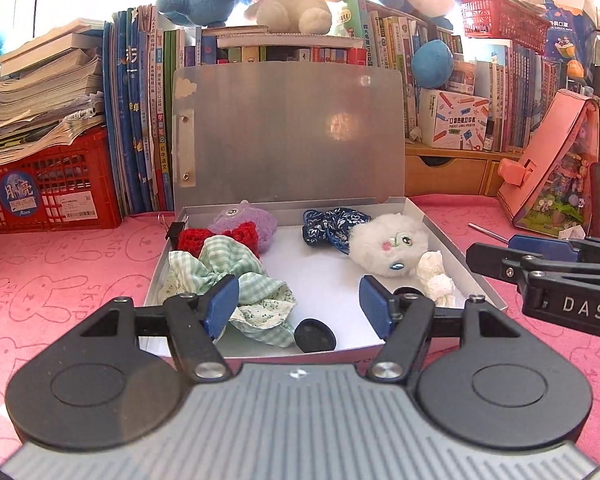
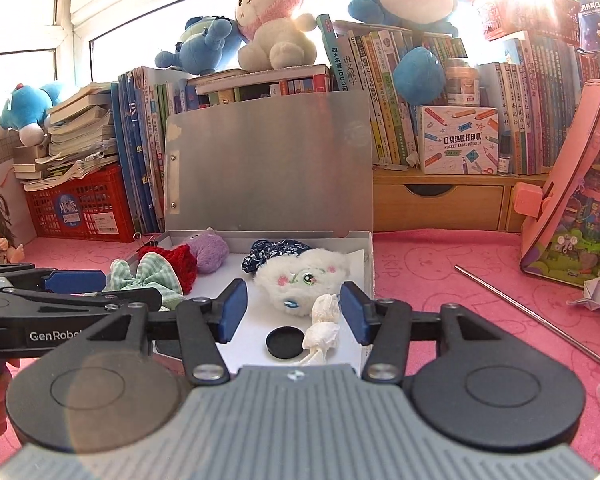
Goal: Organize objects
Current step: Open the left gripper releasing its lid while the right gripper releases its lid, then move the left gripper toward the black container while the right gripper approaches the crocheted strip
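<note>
Right in front of me, my left tongs [image 1: 300, 304] are spread apart, with nothing pinched between the blue pads [image 1: 222, 300]. My right tongs [image 2: 294, 312] are spread apart too and hold nothing. Both hang over the near end of the grey box [image 1: 452, 248], and each pair can see the other off to its side.

Inside the box, closest to me, a small black round cap [image 1: 315, 335] lies on the white floor. Just left of it sits a green checked cloth bow [image 1: 228, 268], all bunched up, near my left pad. On the right side a white twisted bit of tissue [image 2: 322, 320] lies near the box wall, close to my right pad.

Further in, a white fluffy toy with a green eye [image 1: 388, 242] rests in the middle right. Behind it is a dark blue flowery cloth pouch [image 1: 332, 222], touching the fluffy toy. On the left, a red knitted piece [image 1: 220, 238] lies against a purple knitted toy [image 1: 246, 220] at the back.

The box lid [image 1: 288, 132] stands up behind them. The box sits on a pink cloth with bunny shapes [image 1: 60, 272]. A thin metal stick [image 2: 536, 318] lies on the cloth to the right. At the very back are rows of books [image 1: 140, 120], a red crate [image 1: 48, 192] and plush animals [image 2: 272, 28] on top.
</note>
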A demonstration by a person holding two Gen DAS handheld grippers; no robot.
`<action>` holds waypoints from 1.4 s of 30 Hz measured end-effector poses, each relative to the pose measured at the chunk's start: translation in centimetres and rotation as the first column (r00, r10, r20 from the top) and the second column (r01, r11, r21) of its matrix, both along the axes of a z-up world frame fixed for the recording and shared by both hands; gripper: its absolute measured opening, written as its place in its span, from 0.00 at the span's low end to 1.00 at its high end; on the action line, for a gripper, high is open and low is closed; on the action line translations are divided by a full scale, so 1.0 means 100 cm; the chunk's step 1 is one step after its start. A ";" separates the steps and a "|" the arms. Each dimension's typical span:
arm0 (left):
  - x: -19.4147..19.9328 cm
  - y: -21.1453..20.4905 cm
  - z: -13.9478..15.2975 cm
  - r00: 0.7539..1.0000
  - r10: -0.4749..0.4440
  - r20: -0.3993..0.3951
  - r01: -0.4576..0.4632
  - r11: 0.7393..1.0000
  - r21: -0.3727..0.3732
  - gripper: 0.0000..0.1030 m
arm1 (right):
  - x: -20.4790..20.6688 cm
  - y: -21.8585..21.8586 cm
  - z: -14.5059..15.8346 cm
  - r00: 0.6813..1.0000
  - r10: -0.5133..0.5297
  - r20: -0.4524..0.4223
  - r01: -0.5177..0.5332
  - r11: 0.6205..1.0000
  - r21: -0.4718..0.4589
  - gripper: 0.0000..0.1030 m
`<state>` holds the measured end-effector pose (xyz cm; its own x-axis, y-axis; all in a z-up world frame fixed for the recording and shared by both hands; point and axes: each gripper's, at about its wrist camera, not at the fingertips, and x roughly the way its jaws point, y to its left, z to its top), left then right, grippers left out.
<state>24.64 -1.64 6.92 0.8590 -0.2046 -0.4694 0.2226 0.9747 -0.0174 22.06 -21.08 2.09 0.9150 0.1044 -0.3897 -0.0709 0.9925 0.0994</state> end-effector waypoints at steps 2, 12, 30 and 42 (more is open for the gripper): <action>-0.013 0.003 0.003 1.000 -0.005 0.006 0.005 1.000 -0.006 0.70 | -0.011 0.000 0.002 1.000 0.001 0.002 -0.001 1.000 -0.004 0.66; -0.078 0.018 0.008 0.999 -0.044 0.025 0.045 0.998 -0.038 0.77 | -0.064 0.011 0.006 1.000 0.025 0.009 -0.025 0.999 -0.039 0.67; -0.162 0.030 -0.027 0.991 -0.132 -0.013 0.132 0.991 -0.022 0.78 | -0.140 0.027 -0.019 0.993 0.102 -0.051 -0.104 0.994 -0.028 0.70; -0.171 0.032 -0.051 0.988 -0.140 -0.062 0.141 0.990 0.017 0.78 | -0.160 0.045 -0.043 0.980 0.165 -0.108 -0.172 0.984 -0.057 0.73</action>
<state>7.53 1.60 1.85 0.7924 -0.3106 -0.5250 0.3565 0.9342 -0.0146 6.10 -16.61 -2.16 0.8414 0.2246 -0.4916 -0.2301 0.9719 0.0502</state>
